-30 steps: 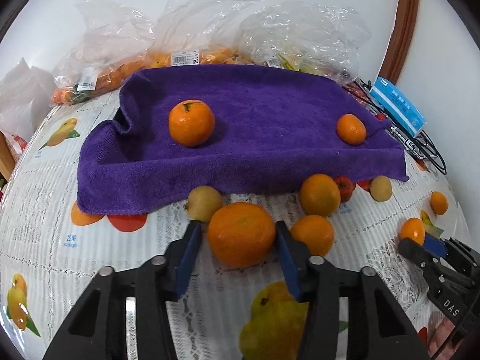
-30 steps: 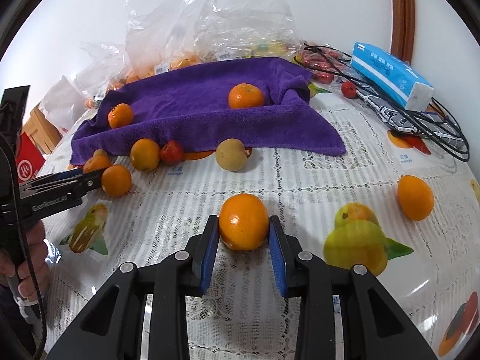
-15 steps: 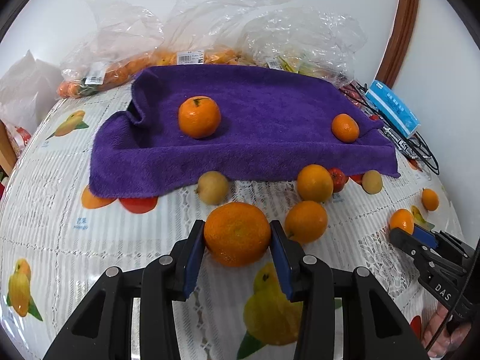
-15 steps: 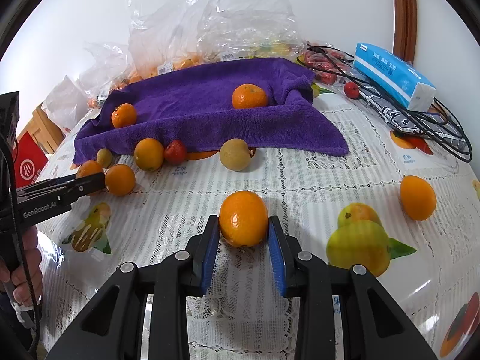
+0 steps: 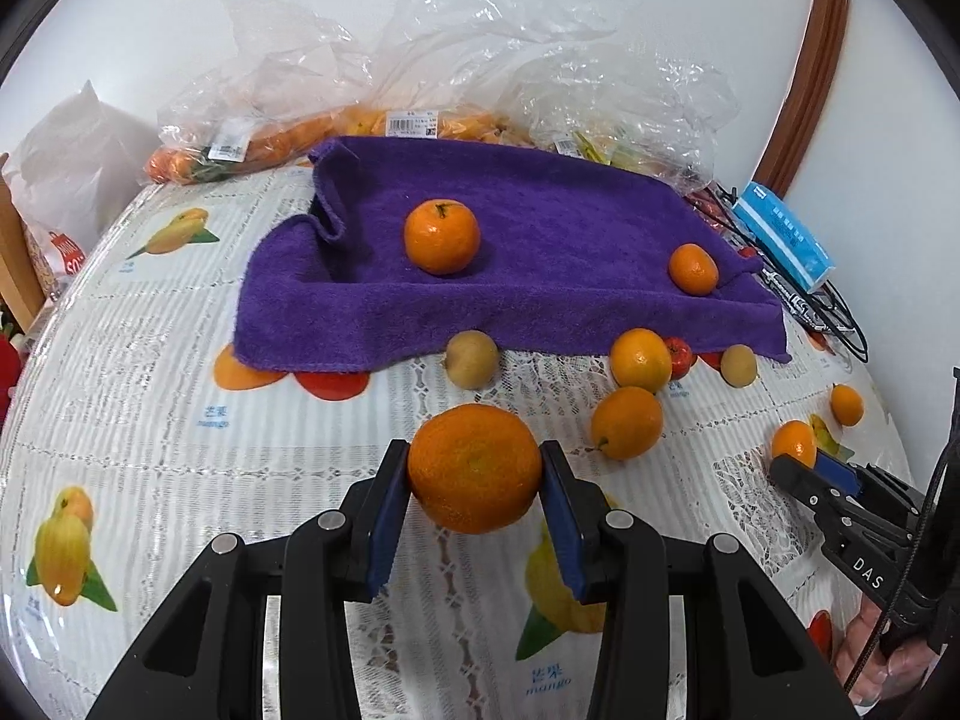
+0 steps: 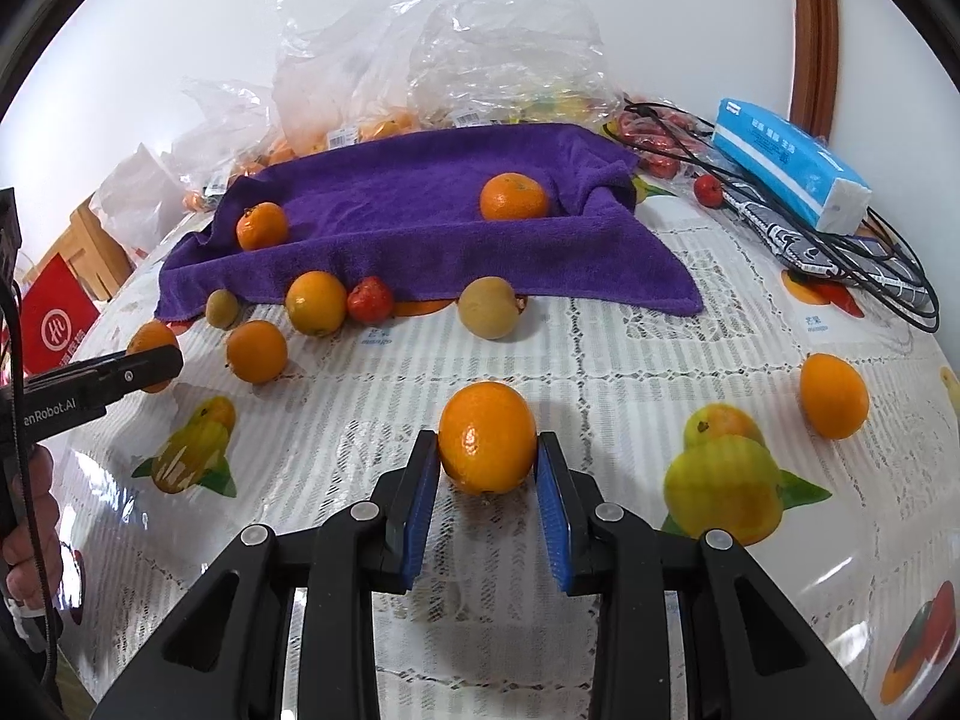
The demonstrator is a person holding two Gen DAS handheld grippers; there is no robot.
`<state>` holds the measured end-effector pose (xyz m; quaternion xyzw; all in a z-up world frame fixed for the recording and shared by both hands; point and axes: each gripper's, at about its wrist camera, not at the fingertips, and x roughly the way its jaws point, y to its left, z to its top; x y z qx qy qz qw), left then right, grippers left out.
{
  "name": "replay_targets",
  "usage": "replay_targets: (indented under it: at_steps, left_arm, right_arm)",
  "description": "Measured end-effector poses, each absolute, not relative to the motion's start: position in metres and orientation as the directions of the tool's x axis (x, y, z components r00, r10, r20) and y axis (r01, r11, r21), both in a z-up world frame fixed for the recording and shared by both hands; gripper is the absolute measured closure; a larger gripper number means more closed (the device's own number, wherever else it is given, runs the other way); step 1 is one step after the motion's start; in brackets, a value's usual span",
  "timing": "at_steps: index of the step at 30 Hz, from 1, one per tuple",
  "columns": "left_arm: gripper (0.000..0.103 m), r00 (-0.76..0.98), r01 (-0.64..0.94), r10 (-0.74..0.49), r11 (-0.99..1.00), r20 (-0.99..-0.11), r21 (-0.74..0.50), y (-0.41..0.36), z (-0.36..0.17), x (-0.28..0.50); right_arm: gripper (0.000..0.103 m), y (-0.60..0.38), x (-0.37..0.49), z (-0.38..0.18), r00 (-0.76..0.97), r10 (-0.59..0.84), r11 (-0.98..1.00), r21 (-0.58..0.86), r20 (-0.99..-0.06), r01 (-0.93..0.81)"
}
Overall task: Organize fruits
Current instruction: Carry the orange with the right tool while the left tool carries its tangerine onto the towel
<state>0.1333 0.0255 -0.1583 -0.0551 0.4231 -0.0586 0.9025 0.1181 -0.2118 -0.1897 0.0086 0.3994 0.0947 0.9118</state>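
Honestly, both grippers (image 5: pixel 475 483) (image 6: pixel 486 468) pinch round oranges (image 5: pixel 474 468) (image 6: pixel 487 445); either could squirt out before reaching the far purple towel (image 5: pixel 540 264).

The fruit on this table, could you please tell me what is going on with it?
A person is sorting fruit with a handheld gripper in each hand. The left gripper is shut on a rough-skinned orange, and the right gripper is shut on a smooth orange. Two oranges already sit on the purple towel; several more fruits lie loose on the tablecloth along its front edge.
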Motion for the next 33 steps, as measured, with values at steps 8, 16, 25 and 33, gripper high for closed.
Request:
replay_targets:
  at_steps: [8, 16, 25, 33]
  left_arm:
    - [0.062, 0.647, 0.037, -0.154, 0.985, -0.747, -0.171, 0.038, -0.149, 0.123]
    - [0.062, 0.667, 0.031, -0.156, 0.983, -0.729, -0.182, 0.044, -0.139, 0.12]
    - [0.062, 0.696, 0.026, -0.135, 0.986, -0.705, -0.164, 0.051, -0.12, 0.141]
    - [0.062, 0.717, 0.011, -0.118, 0.987, -0.687, -0.158, 0.054, -0.109, 0.175]
  right_arm:
    - [0.071, -0.199, 0.115, -0.18, 0.668, 0.213, 0.975, 0.114, -0.713, -0.189]
    - [0.071, -0.185, 0.118, -0.153, 0.705, 0.229, 0.97, 0.096, -0.671, -0.224]
    - [0.071, -0.174, 0.14, -0.118, 0.753, 0.23, 0.971, 0.09, -0.617, -0.223]
    - [0.071, -0.168, 0.168, -0.093, 0.784, 0.245, 0.968, 0.092, -0.571, -0.235]
